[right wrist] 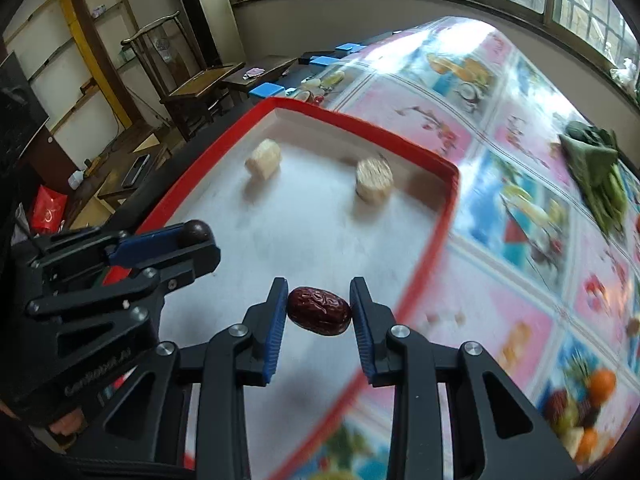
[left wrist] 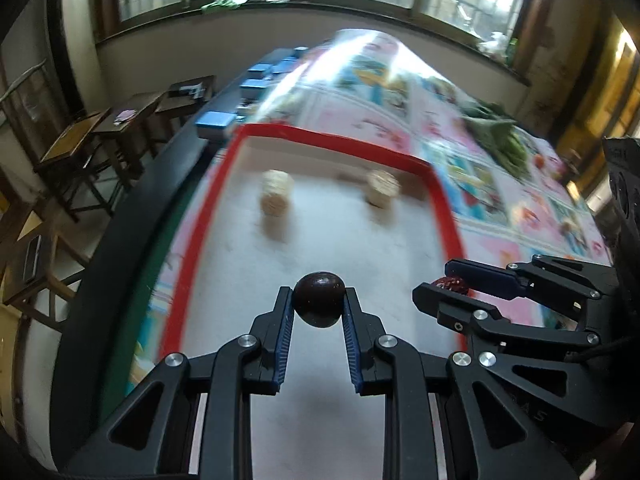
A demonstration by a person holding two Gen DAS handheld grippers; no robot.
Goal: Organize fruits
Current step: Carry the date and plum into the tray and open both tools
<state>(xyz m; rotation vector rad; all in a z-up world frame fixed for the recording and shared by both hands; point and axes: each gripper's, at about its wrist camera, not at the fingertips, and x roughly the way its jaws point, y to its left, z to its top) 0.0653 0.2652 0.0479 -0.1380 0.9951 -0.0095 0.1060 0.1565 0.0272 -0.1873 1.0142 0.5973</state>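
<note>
My left gripper (left wrist: 319,306) is shut on a smooth dark brown round fruit (left wrist: 319,304), held above the white floor of a red-rimmed tray (left wrist: 192,248). My right gripper (right wrist: 319,309) is shut on a wrinkled red date (right wrist: 319,311) over the tray's near right part. Each gripper shows in the other's view: the right gripper (left wrist: 450,285) with the date beside the tray's right rim, and the left gripper (right wrist: 196,240) with the dark fruit at the left. Two pale beige cylindrical pieces (right wrist: 264,159) (right wrist: 374,179) lie at the far end of the tray (right wrist: 436,224).
The tray rests on a table with a colourful fruit-print cloth (right wrist: 520,152). Green leafy vegetables (right wrist: 600,172) lie at the right on the cloth. Blue boxes (left wrist: 214,122) sit along the table's far left edge. Wooden chairs and small tables (left wrist: 100,136) stand left of the table.
</note>
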